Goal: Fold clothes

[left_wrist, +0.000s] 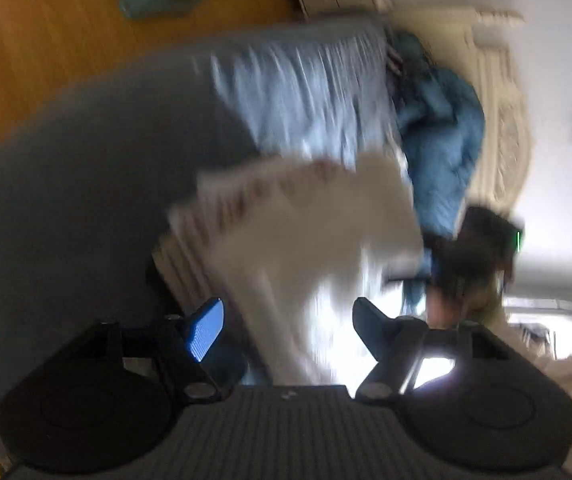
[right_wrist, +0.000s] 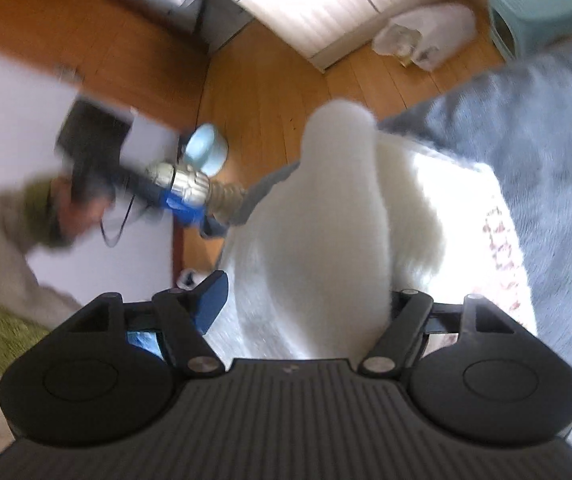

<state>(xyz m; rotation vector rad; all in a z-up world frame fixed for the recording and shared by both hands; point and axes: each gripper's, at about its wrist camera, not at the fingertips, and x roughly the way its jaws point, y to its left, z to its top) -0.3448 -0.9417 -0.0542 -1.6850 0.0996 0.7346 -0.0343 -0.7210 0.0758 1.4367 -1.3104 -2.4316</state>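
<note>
I am working a soft, light white garment [right_wrist: 345,216] lying on the grey bed [right_wrist: 545,152], both hand-held grippers [left_wrist: 286,332] [right_wrist: 305,300] standing open, gripping nothing; its edge looks best to pinch.

Garment [right_wrist: 337,216]: white cloth, soft, fleecy nap, matt; a printed border along one edge. Bed cover [right_wrist: 545,152]: grey cloth, matt. Blue clothes [left_wrist: 441,128]: woven cloth, dull finish. Floor [right_wrist: 270,92]: wood boards, smooth, slight sheen. Stool [right_wrist: 533,8]: pale blue plastic, smooth. Right tongs [right_wrist: 305,300]: black plastic body, ribbed; blue ribbed pads; bright metal pivot screws.
</note>
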